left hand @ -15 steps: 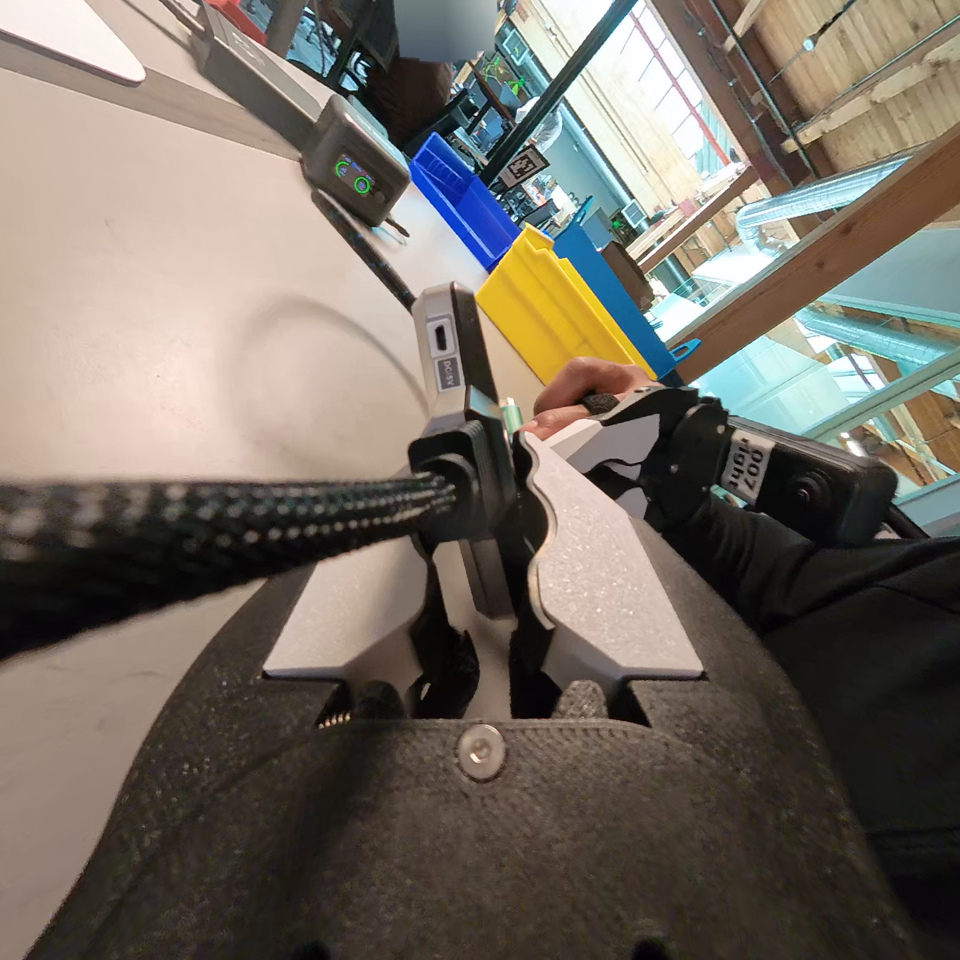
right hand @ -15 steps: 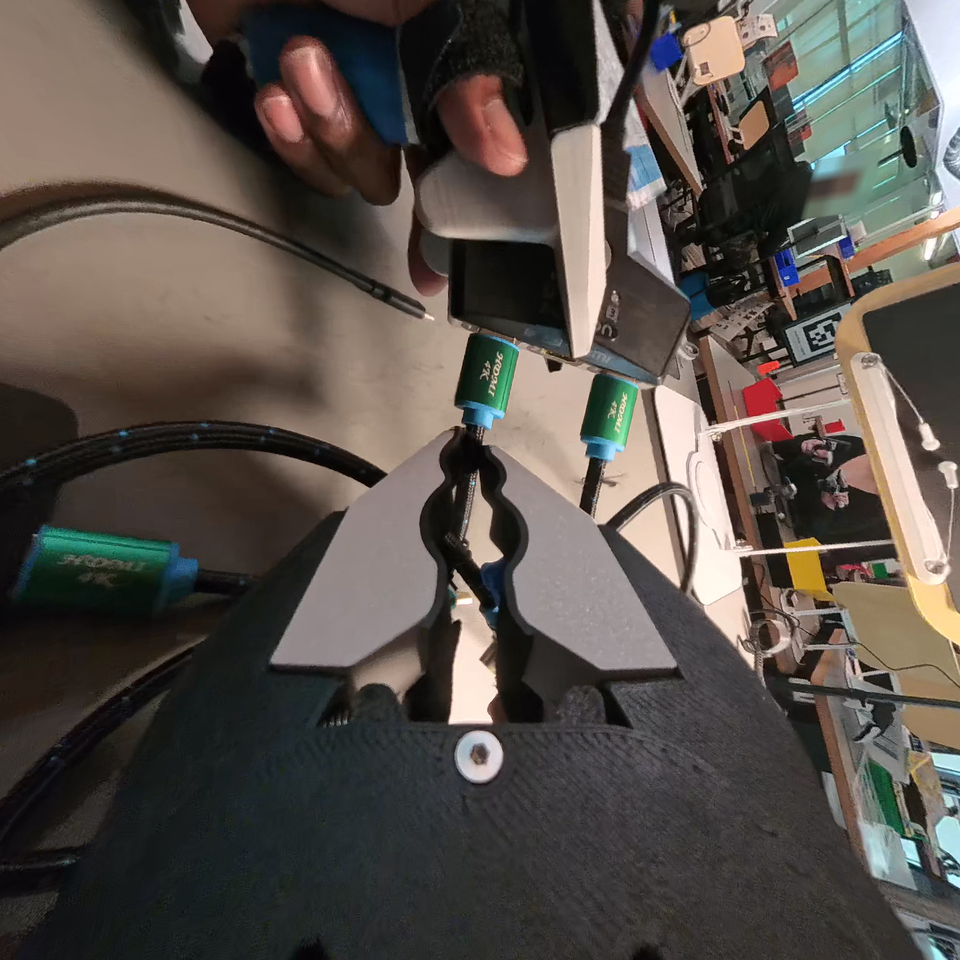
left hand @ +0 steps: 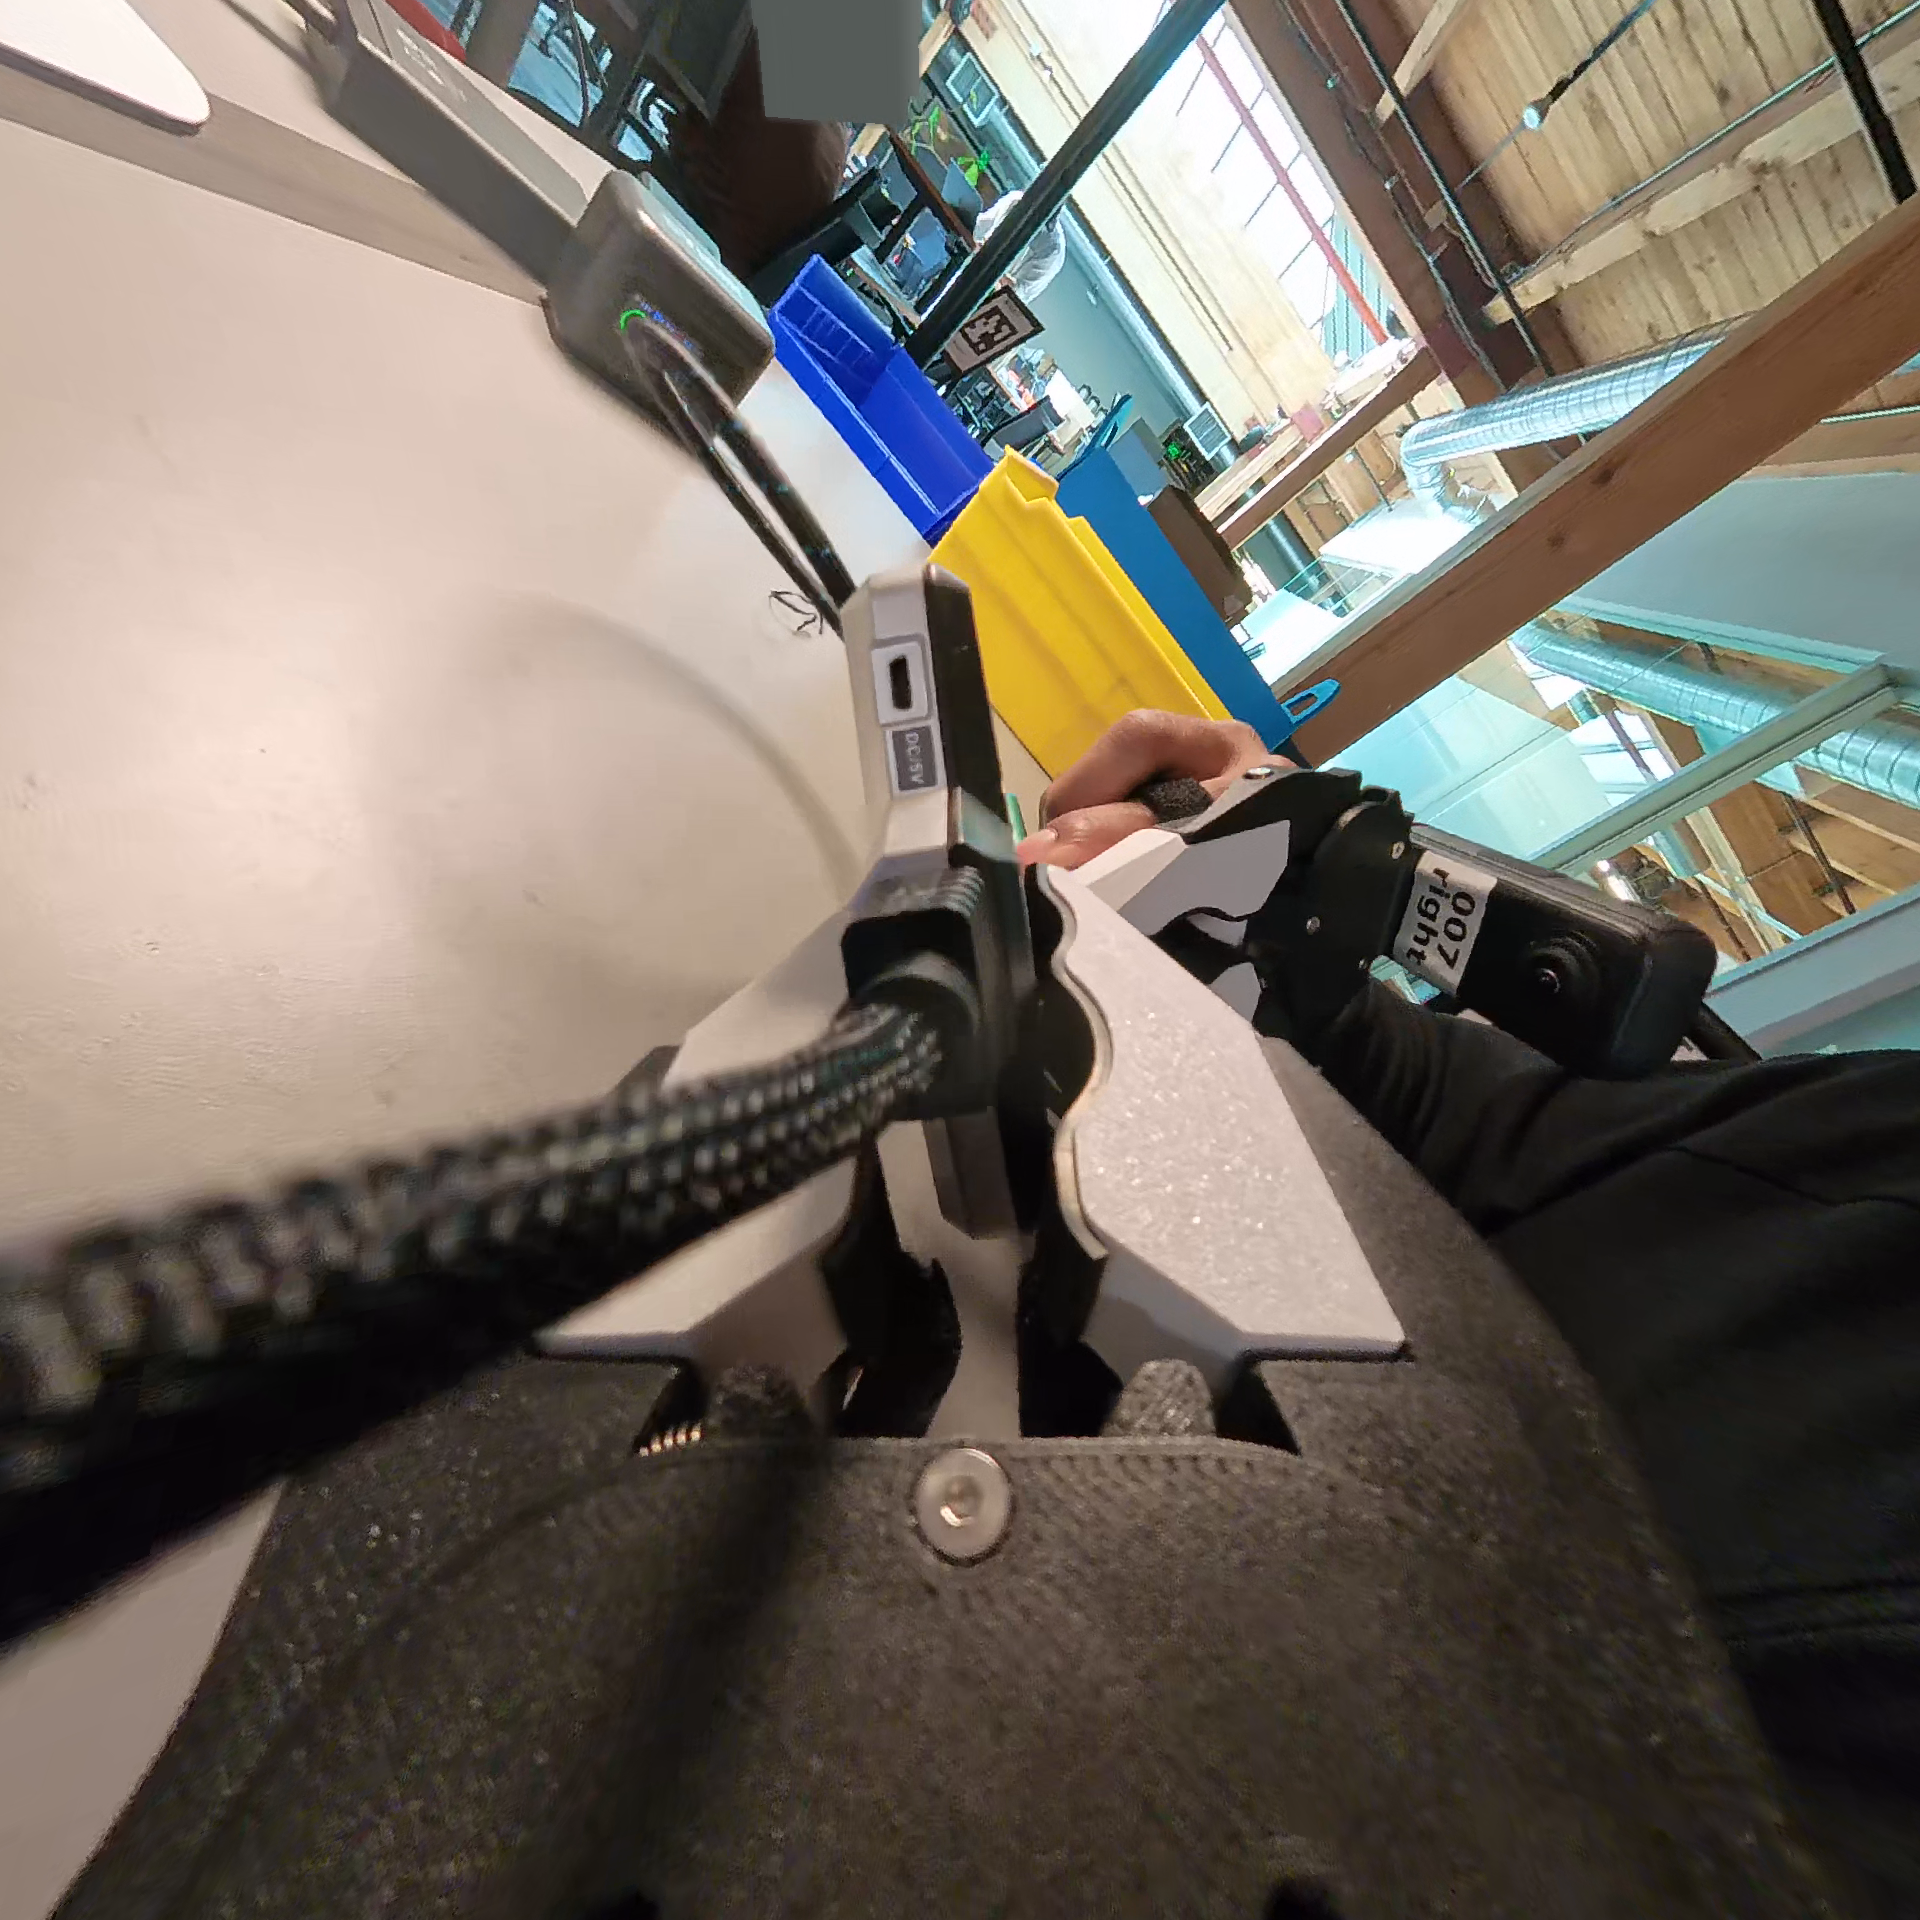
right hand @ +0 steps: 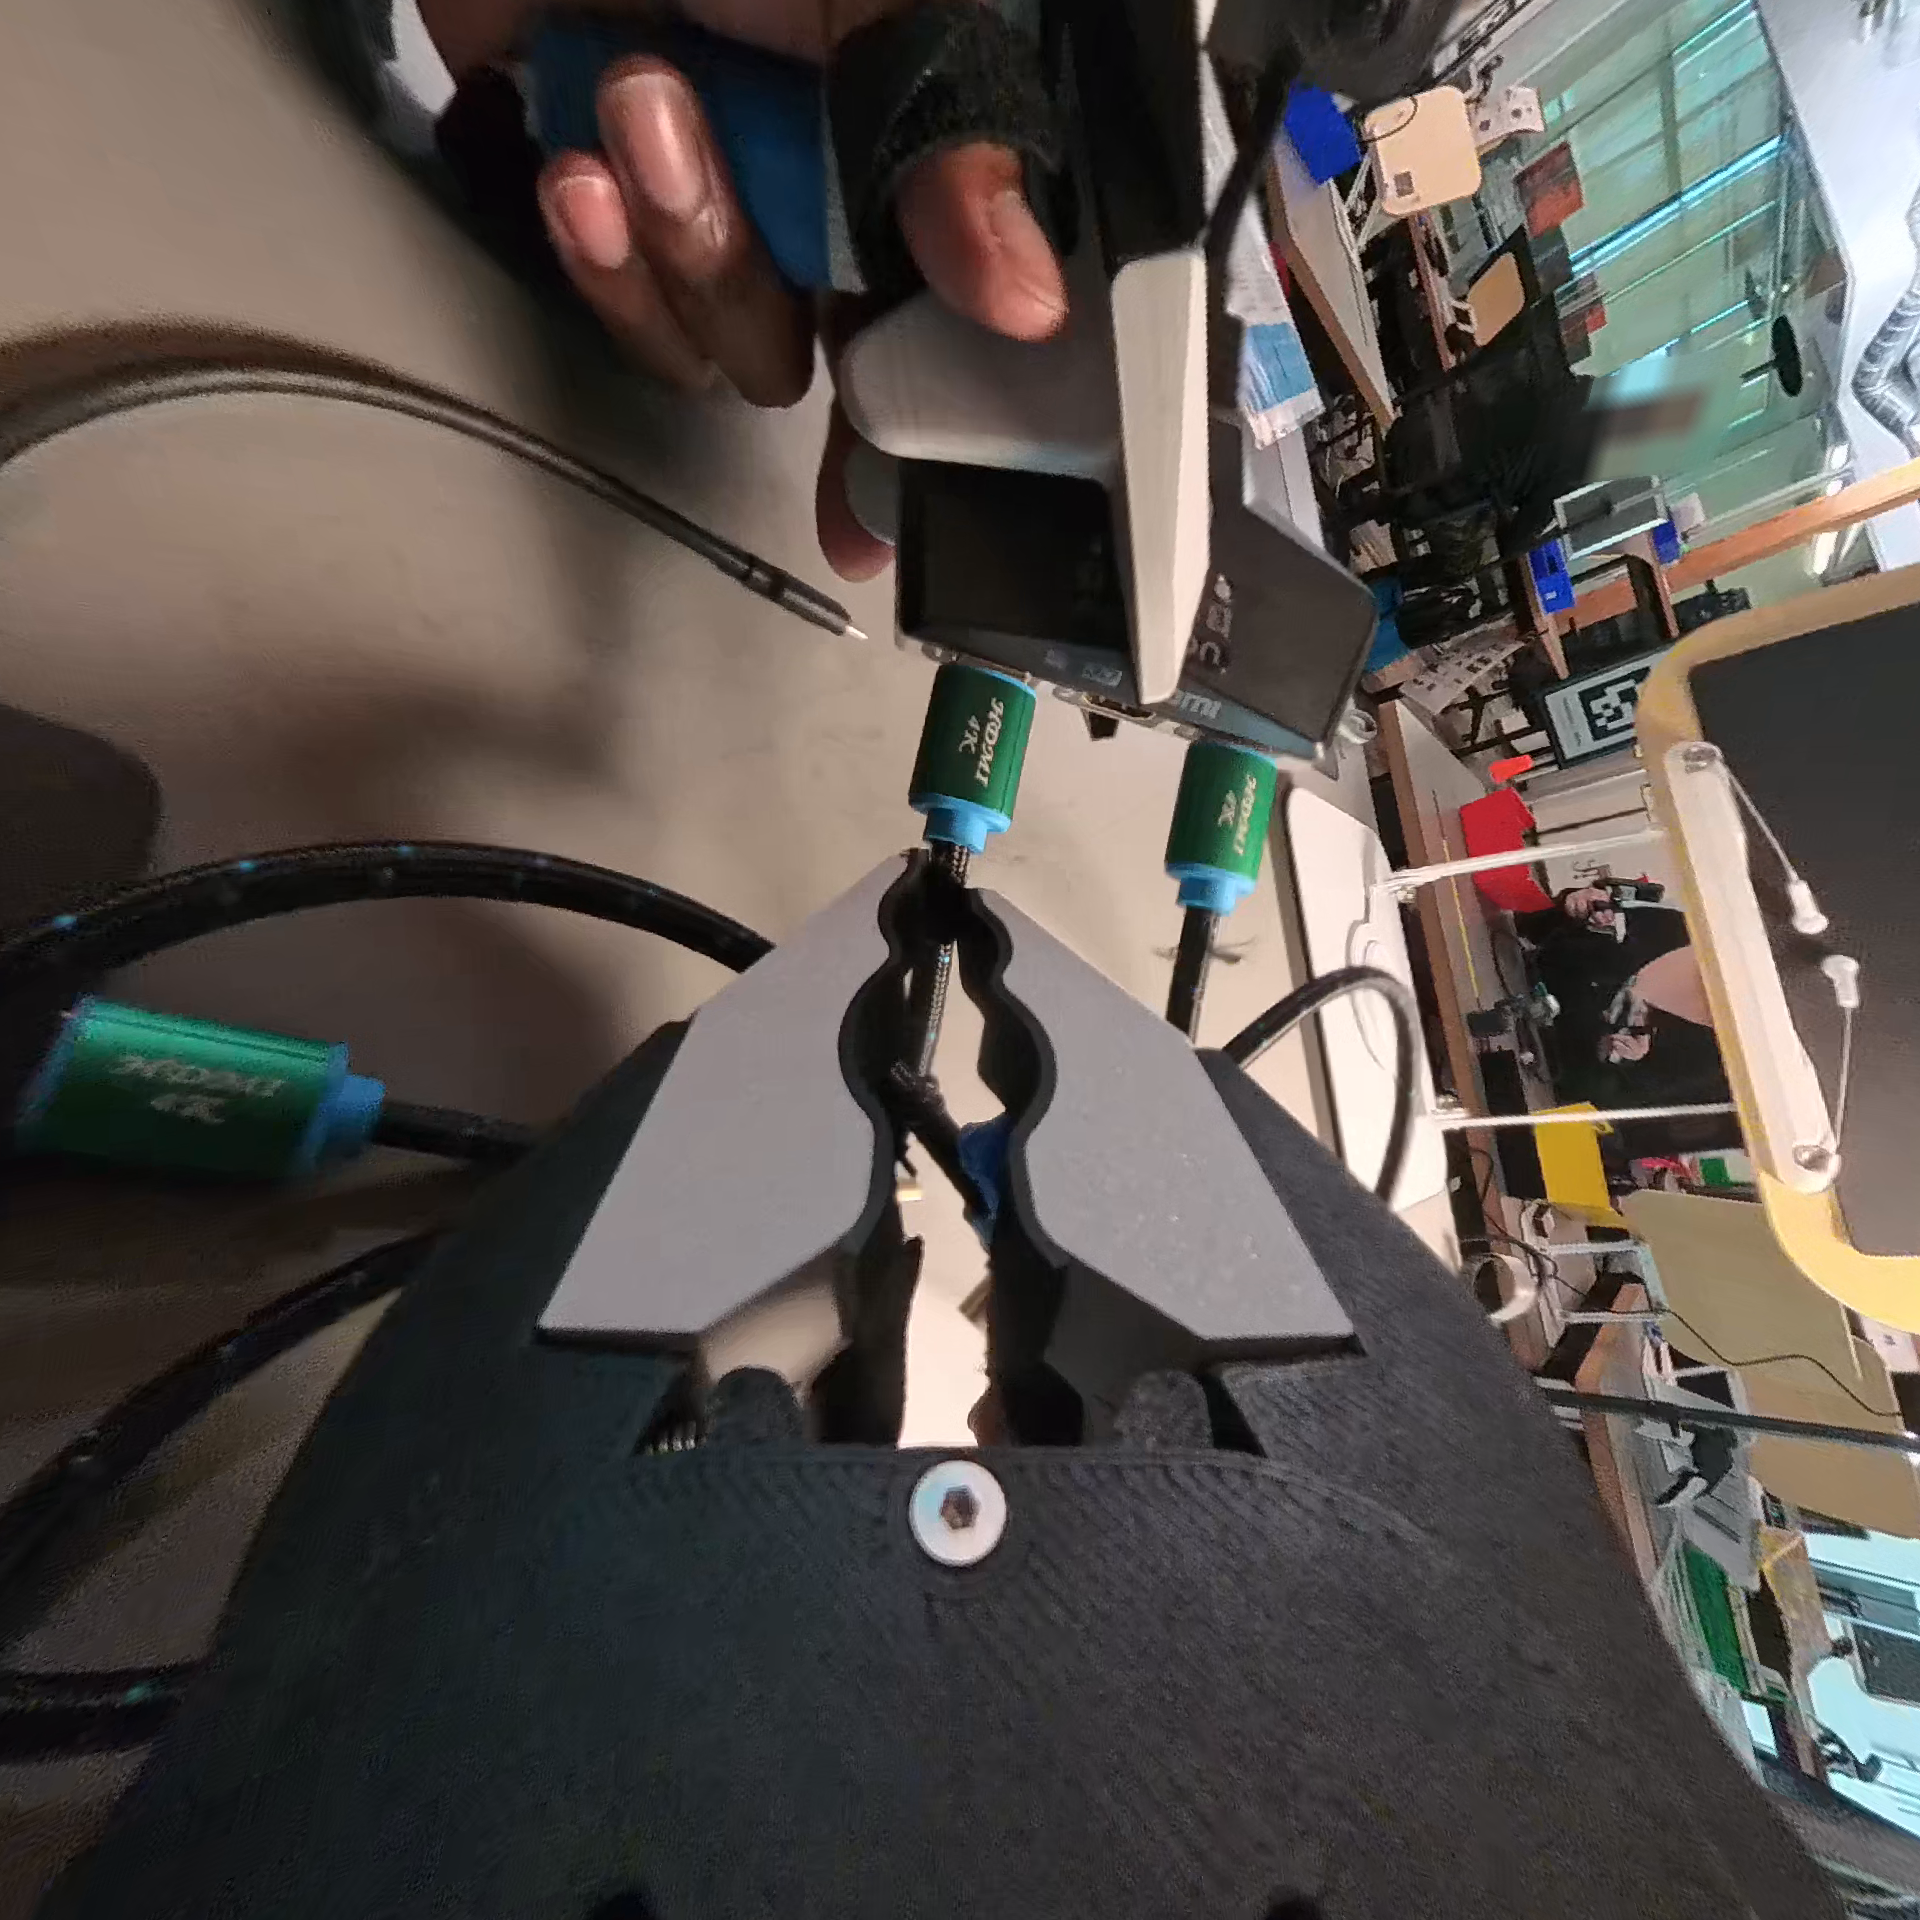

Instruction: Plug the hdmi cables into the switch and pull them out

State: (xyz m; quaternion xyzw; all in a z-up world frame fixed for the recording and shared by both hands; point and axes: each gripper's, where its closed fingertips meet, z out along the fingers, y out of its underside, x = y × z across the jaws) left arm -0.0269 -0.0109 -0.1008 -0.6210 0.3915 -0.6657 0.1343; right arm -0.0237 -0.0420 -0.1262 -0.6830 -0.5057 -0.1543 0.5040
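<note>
My left gripper (left hand: pixel 977 914) is shut on the grey-and-black switch (left hand: pixel 914 727) and holds it on edge above the table. A thick black braided cable (left hand: pixel 623 1143) is plugged into its near side. In the right wrist view the switch (right hand: pixel 997 561) sits between the left gripper's grey fingers (right hand: pixel 1164 457), with two green HDMI plugs in its lower edge. My right gripper (right hand: pixel 940 883) is shut on the braided cable just below the left green plug (right hand: pixel 971 748). The second green plug (right hand: pixel 1221 821) is beside it. A third green plug (right hand: pixel 187 1081) lies loose on the table at the left.
A thin black cable with a bare metal tip (right hand: pixel 800 603) lies near the switch. A dark power box (left hand: pixel 665 301) with a cable, blue bins (left hand: pixel 883 405) and a yellow bin (left hand: pixel 1060 623) stand along the table's far edge. A white pad (right hand: pixel 1340 935) lies to the right. The grippers' ends are close to 5 centimetres from one another.
Almost nothing has changed. The left view has shifted slightly and the braided cable now runs more steeply across it. Both grippers keep their holds.
</note>
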